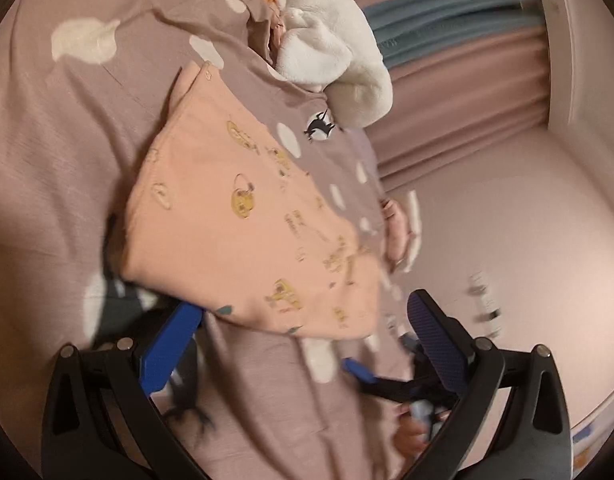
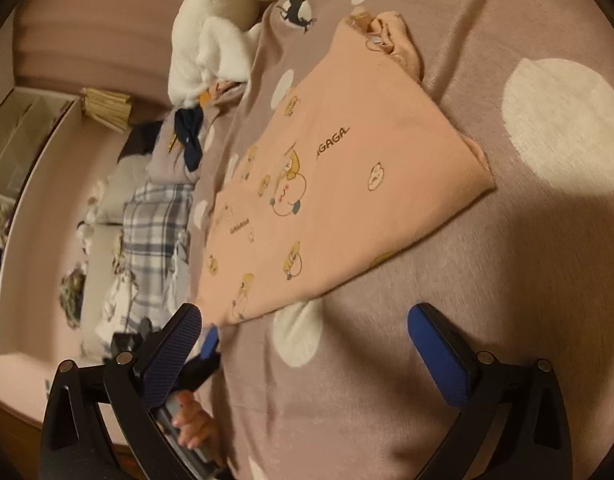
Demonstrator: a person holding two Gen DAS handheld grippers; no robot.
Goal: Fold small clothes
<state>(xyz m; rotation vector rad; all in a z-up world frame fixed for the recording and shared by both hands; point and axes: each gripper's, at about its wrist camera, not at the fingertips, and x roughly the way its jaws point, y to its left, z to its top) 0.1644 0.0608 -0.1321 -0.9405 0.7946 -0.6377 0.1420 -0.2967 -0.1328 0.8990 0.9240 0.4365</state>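
We see a folded peach shirt on a spotted bedcover, white plush toy beyond, plaid laundry alongside, both our grippers, left and right, wide open, empty.

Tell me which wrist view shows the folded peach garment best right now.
The right wrist view: the peach garment lies sharp and whole on the mauve bedcover, with its cartoon print and lettering readable. The left wrist view shows it too, but motion-blurred, with its near edge behind that hand-held gripper's blue finger pad.
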